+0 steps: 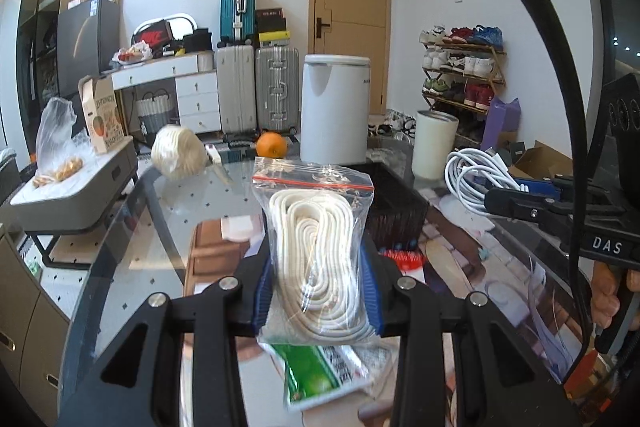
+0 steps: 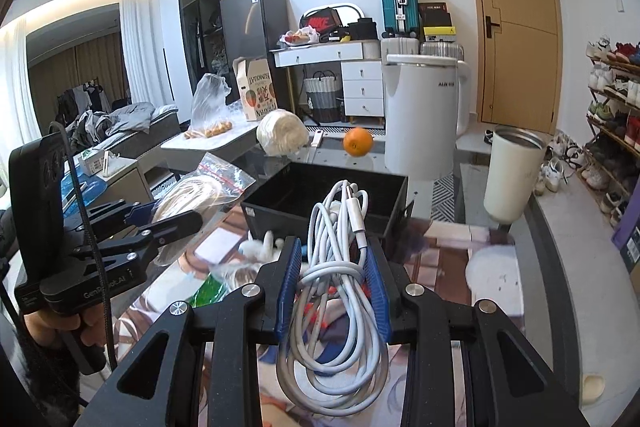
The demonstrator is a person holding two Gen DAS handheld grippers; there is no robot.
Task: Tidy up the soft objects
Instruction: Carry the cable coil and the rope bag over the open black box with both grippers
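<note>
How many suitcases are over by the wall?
3. A teal suitcase stands on top, and two silver suitcases stand side by side under it. More may be hidden behind the clutter.

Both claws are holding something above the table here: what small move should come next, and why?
Probably carry the right claw forward and lower its white cable bundle over the black bin. The bin sits open just ahead, and the left claw grips a zip bag of white cord that could follow.
</note>
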